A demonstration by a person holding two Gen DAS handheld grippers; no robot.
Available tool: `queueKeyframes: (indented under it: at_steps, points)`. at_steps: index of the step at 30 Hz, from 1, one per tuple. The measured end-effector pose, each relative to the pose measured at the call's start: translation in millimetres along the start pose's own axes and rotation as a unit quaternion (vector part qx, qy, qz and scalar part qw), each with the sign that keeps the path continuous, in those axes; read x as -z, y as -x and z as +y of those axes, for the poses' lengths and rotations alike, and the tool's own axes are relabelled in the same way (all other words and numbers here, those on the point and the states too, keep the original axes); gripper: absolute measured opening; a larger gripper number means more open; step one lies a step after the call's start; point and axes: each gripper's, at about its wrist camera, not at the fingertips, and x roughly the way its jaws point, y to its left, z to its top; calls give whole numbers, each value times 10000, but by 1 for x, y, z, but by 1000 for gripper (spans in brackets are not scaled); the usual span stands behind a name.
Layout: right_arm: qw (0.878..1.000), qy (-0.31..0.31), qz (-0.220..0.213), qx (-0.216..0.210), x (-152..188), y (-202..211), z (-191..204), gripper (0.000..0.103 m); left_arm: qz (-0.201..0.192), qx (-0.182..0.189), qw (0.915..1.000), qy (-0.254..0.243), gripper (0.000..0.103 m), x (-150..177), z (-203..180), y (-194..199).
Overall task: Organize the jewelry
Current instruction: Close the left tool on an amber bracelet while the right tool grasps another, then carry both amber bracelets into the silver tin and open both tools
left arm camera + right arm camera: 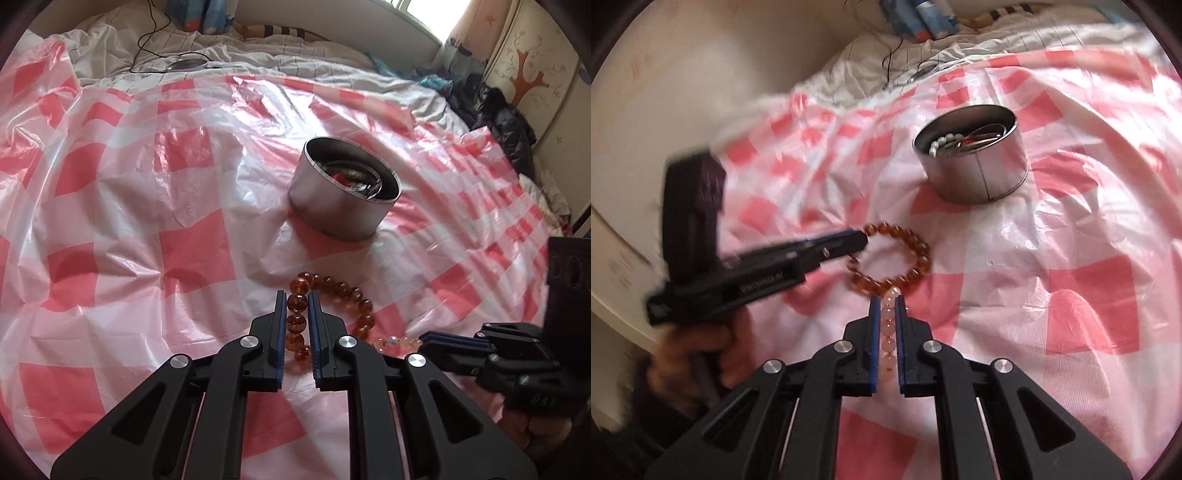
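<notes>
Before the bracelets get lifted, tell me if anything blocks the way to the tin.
Nothing visible does. The left gripper holds the amber bracelet, the right gripper the pale pink one. Only bare checked sheet lies between them and the open tin.

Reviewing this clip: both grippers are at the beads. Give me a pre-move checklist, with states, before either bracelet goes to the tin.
1. Left gripper shut on amber bracelet: ok.
2. Right gripper shut on pale pink bracelet: ok.
3. The two bracelets free of each other: cannot tell; they touch where they meet.
4. Metal tin upright and open: ok.
5. Room left in the tin: ok; white beads and other pieces only partly fill it.
6. Path to the tin over the checked plastic sheet unobstructed: ok.
</notes>
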Motion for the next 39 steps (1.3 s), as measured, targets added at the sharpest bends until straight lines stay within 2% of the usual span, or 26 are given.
queueKeyframes:
  at_steps: [3, 7, 11, 13, 22, 28, 33, 39]
  points:
    - [9963, -443, -355, -641, -5, 15, -10, 8, -119, 143, 9998, 56, 10, -3, -3, 8]
    - [9893, -704, -748, -1033, -11, 32, -15, 8, -221, 43, 9996, -151, 10, -7, -15, 12]
    - [9861, -688, -1038, -1104, -18, 46, -14, 8, -307, -383, 9972, -570, 10, -10, -32, 14]
    - [9857, -574, -1192, -1044, -24, 55, -12, 8, -373, -469, 9954, -751, 10, -13, -41, 16]
    - [9792, -539, -1598, -1127, -58, 80, -23, 8, -800, -158, 9894, -1198, 10, -42, -80, 33]
    - [9777, -534, -1736, -1057, -82, 78, -34, 8, -1018, 226, 9889, -1058, 10, -71, -86, 33]
    - [9763, -610, -1792, -1048, -95, 75, -45, 8, -1088, 292, 9887, -989, 10, -89, -87, 25]
    - [9766, -665, -1784, -1005, -106, 68, -53, 8, -1135, 541, 9891, -763, 10, -103, -87, 8]
